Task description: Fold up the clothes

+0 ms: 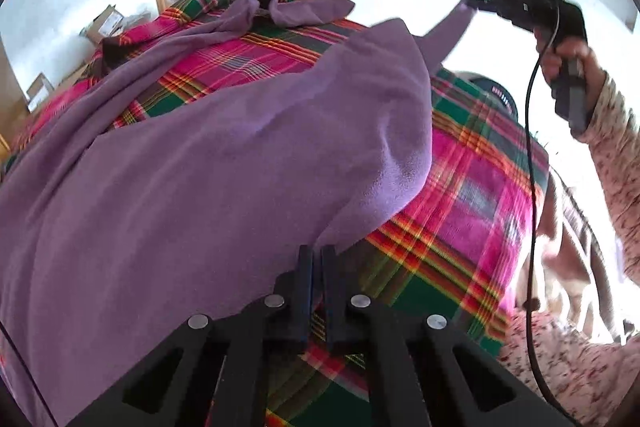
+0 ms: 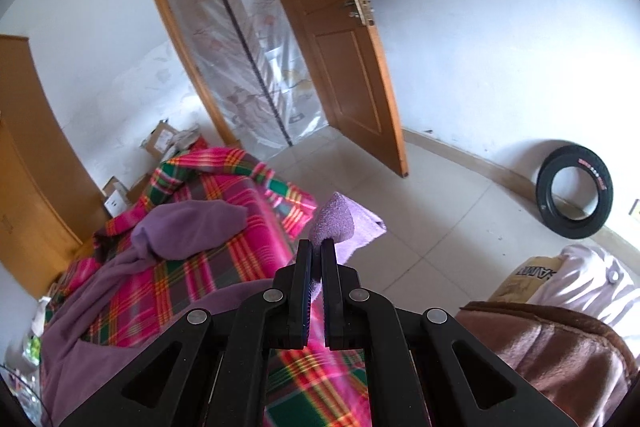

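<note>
A purple fleece garment [image 1: 208, 155] lies spread over a pink, green and red plaid blanket [image 1: 472, 195] on a bed. My left gripper [image 1: 318, 251] is shut on the garment's near corner, low over the blanket. My right gripper [image 2: 317, 245] is shut on another purple corner [image 2: 334, 219] and holds it up off the bed. In the left wrist view that right gripper [image 1: 472, 3] shows at the upper right, held by a hand [image 1: 568, 55] in a speckled sleeve, with the purple cloth stretched up to it. A bunched part of the purple garment [image 2: 192, 223] lies on the plaid blanket [image 2: 224, 259].
An open wooden door [image 2: 340, 39] and a plastic-curtained doorway [image 2: 248, 51] stand beyond the bed. A black tyre [image 2: 574, 191] leans on the right wall. Cardboard boxes [image 2: 160, 139] sit by the far wall. A brown blanket [image 2: 552, 347] and white cloth lie right. A cable [image 1: 530, 187] hangs.
</note>
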